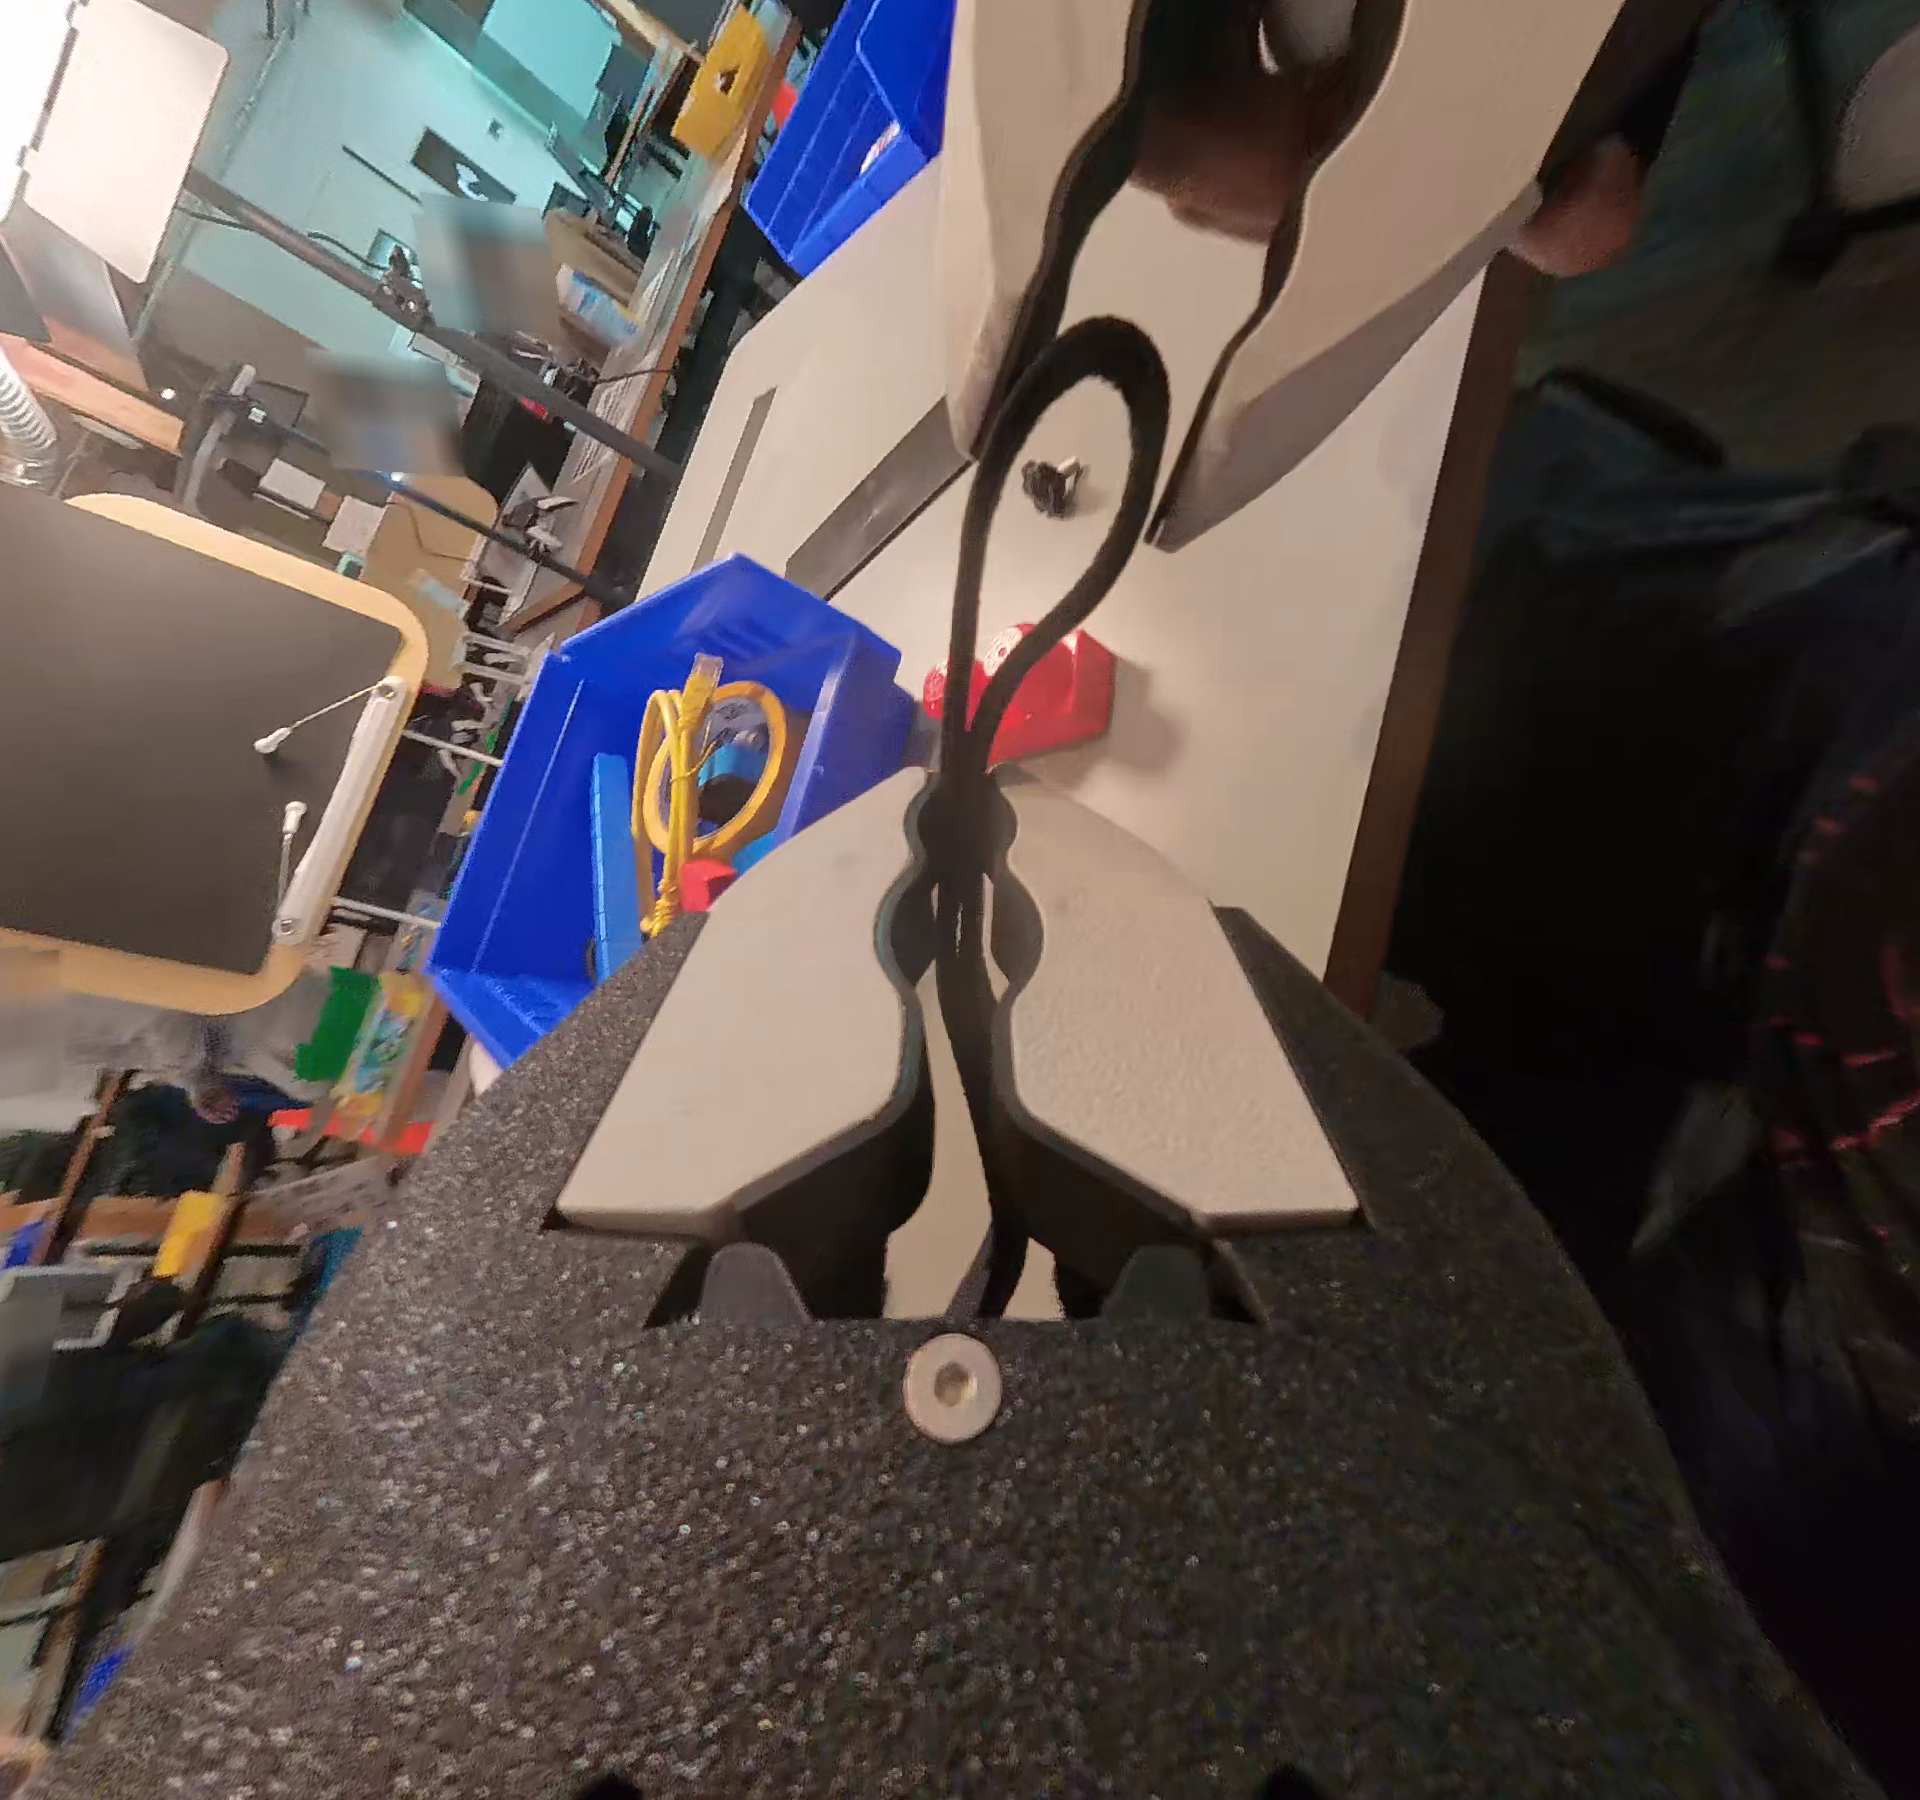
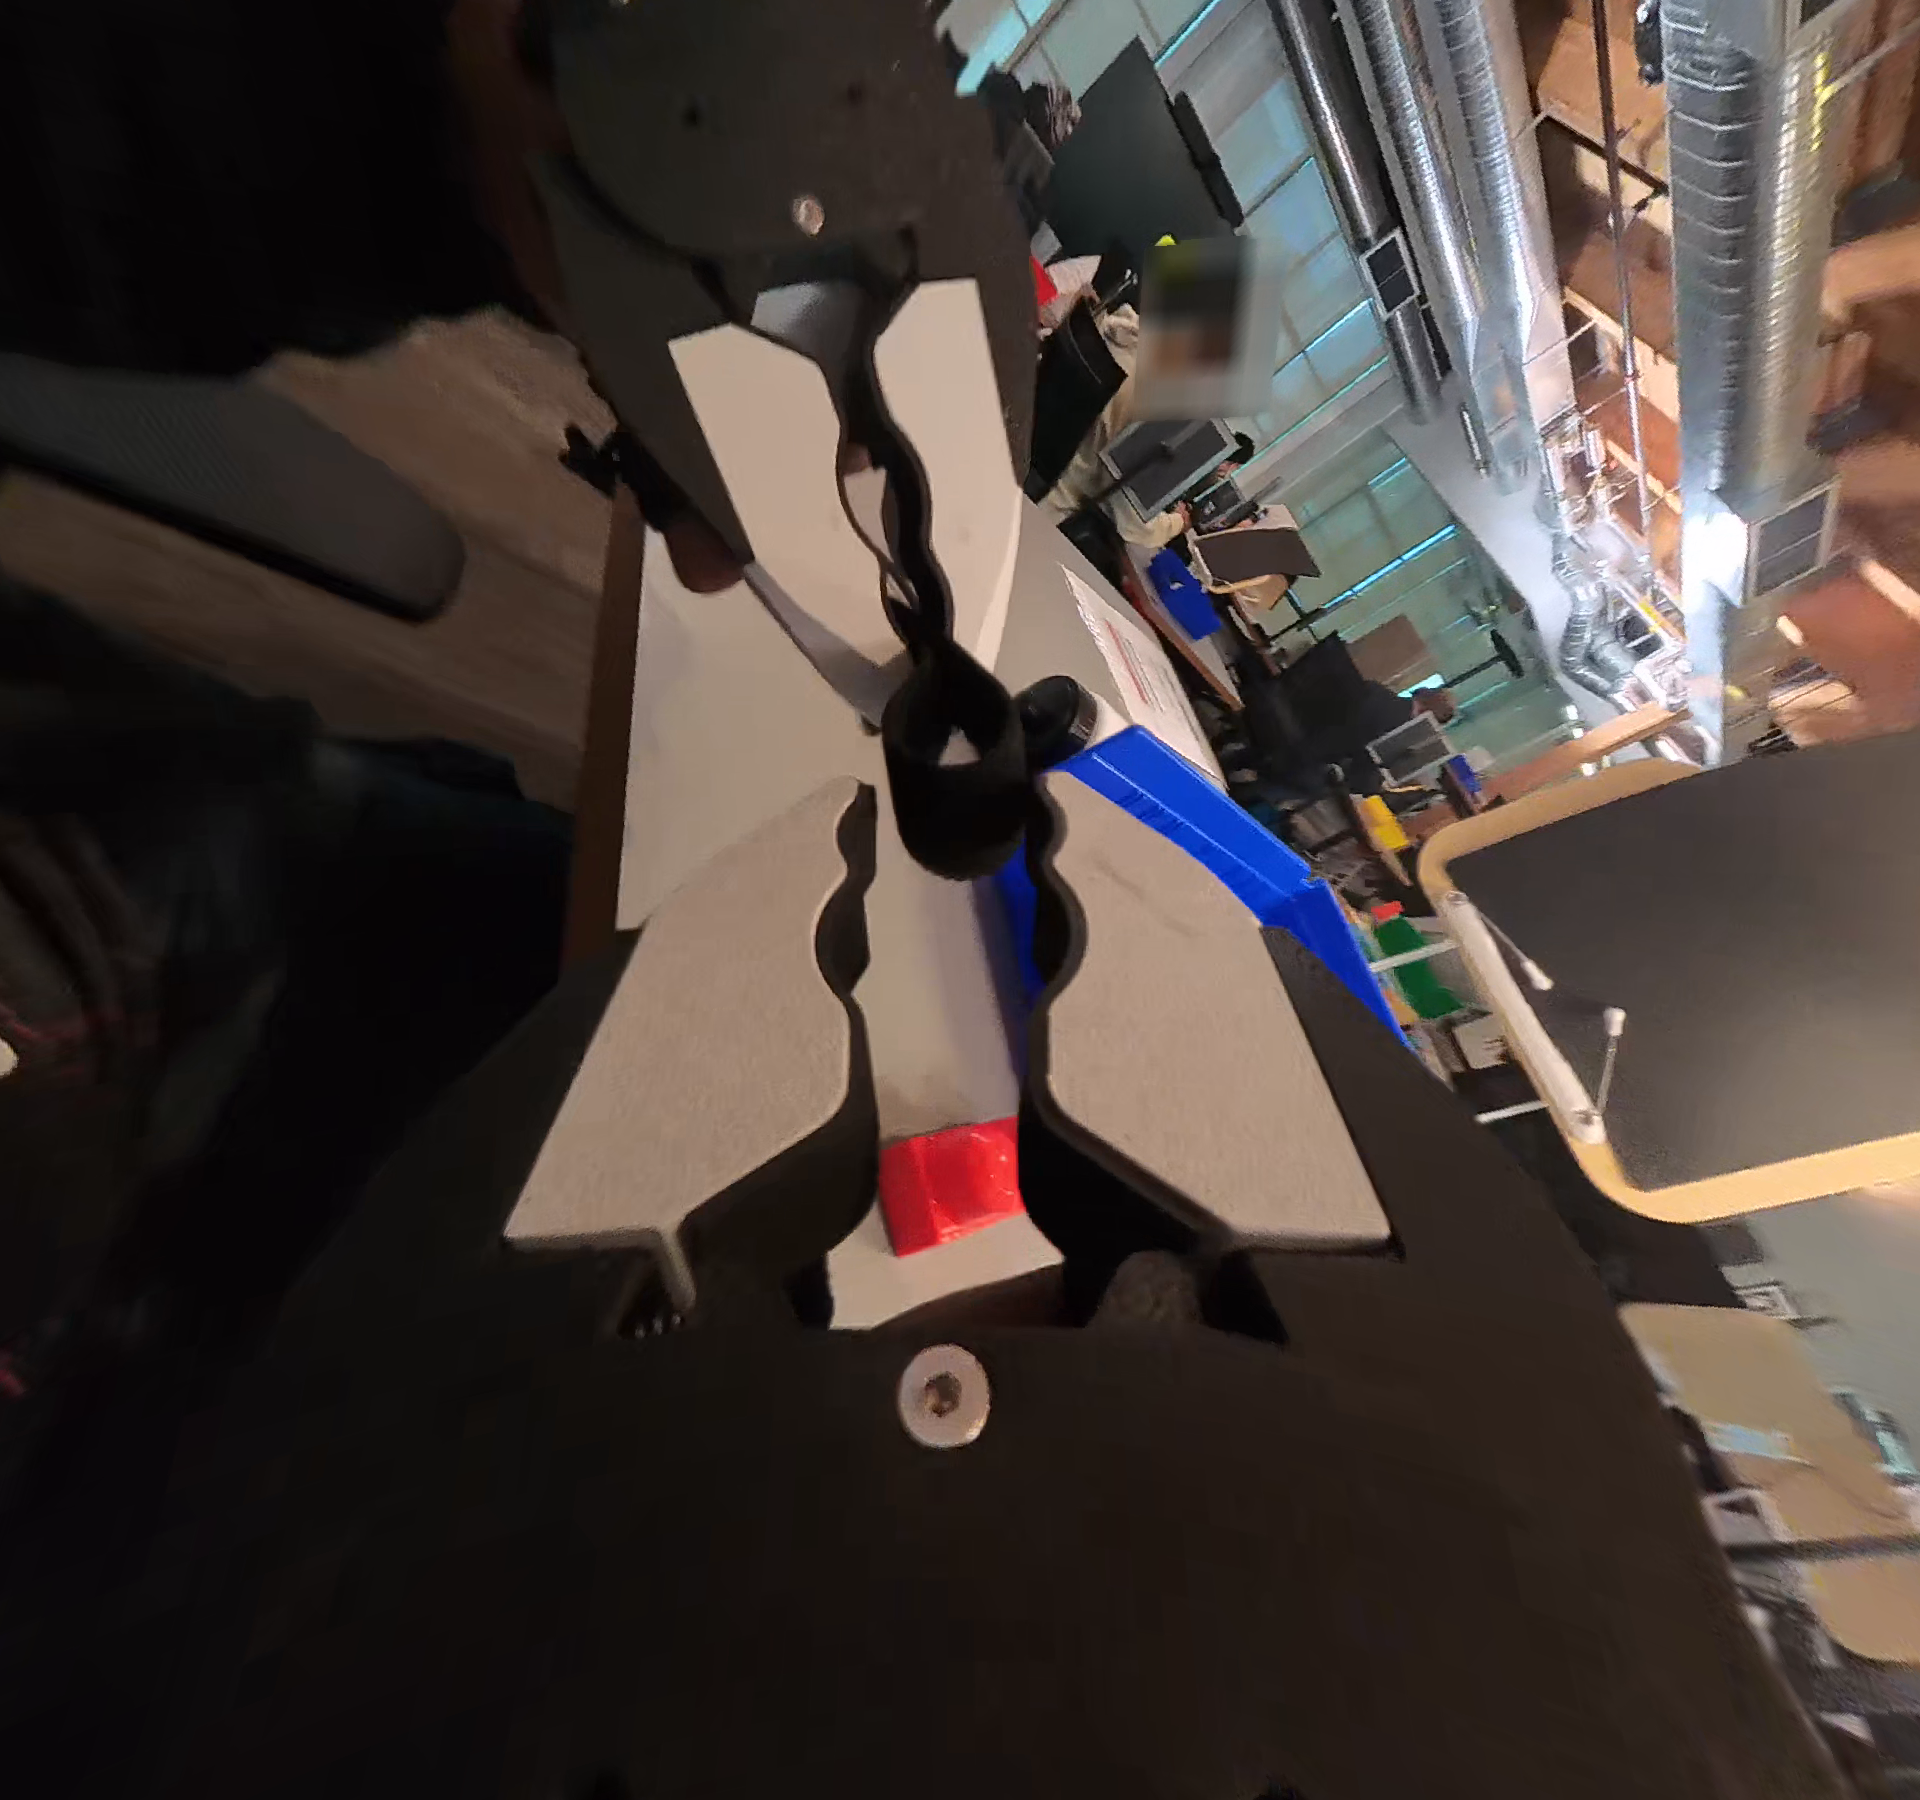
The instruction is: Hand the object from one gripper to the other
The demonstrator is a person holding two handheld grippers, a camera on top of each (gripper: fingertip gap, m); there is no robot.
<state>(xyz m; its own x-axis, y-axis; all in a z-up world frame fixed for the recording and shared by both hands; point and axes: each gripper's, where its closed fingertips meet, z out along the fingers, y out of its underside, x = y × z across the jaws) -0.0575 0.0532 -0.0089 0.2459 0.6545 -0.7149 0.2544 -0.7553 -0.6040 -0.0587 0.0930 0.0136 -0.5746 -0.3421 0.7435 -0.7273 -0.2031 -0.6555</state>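
Note:
A black strap bent into a loop (image 1: 1112, 342) hangs between the two grippers above the white table (image 1: 1278, 670). My left gripper (image 1: 961, 805) is shut on the strap's lower end, which runs back between its fingers. My right gripper (image 1: 1075, 472) faces it from above with its jaws open, and the top of the loop lies between its tips. In the right wrist view the loop (image 2: 951, 815) sits between the open tips of my right gripper (image 2: 951, 800). My left gripper (image 2: 920, 644) is clamped on the strap just beyond it.
A red block (image 1: 1039, 690) lies on the table below the grippers and also shows in the right wrist view (image 2: 951, 1194). A blue bin (image 1: 520, 867) holding a yellow cable stands at the table's left. Another blue bin (image 1: 873, 88) stands farther back. A small black part (image 1: 1049, 483) lies on the table. There is about 5 centimeters between the tips of the two grippers.

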